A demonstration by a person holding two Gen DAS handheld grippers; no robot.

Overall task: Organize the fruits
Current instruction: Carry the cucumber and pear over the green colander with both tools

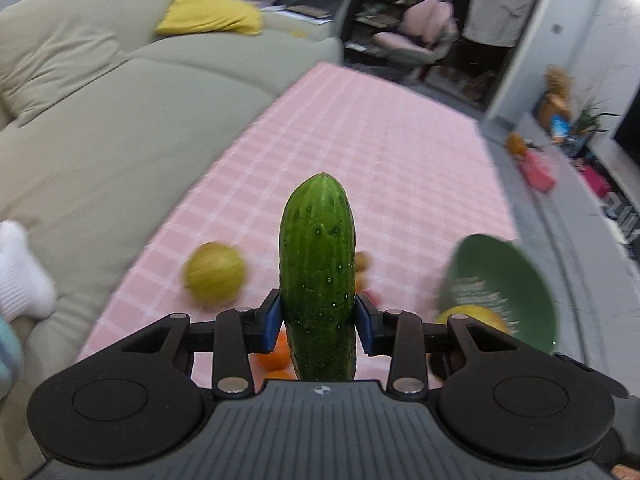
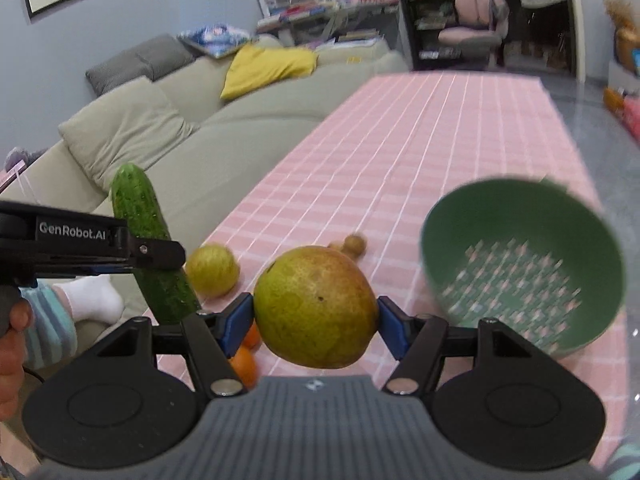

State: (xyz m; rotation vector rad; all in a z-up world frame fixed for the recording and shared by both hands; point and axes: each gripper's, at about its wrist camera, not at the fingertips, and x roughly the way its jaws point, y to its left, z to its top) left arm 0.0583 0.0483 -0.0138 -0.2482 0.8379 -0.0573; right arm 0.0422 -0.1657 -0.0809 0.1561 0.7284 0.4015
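Left hand-held gripper (image 1: 318,318) clamps the cucumber (image 1: 318,264), the right hand-held gripper (image 2: 316,322) the pear (image 2: 316,306) — both lifted off the counter (image 2: 420,152). Carry each level over the green colander (image 2: 524,268), release low — one at a time

Left gripper (image 1: 318,322): matte black body, ribbed grey top plate w/ small round logo at 12 o'clock edge. Two round black discs at 4 and 8 o'clock of plate. Black link arms w/ silver round pins at both ends. Blue pads (image 1: 271,322) on inner faces of black fingers. Seen from the side in right wrist view: flat black bar, white "GenRobot.AI" lettering, one small screw near tip.

Right gripper (image 2: 316,322): same build, grey ribbed plate, black discs, silver pins, blue pads (image 2: 236,322).

Person: white sock (image 2: 94,298), light blue striped trouser leg (image 2: 50,324), thin black cable by hand (image 2: 12,356) at 8 o'clock.
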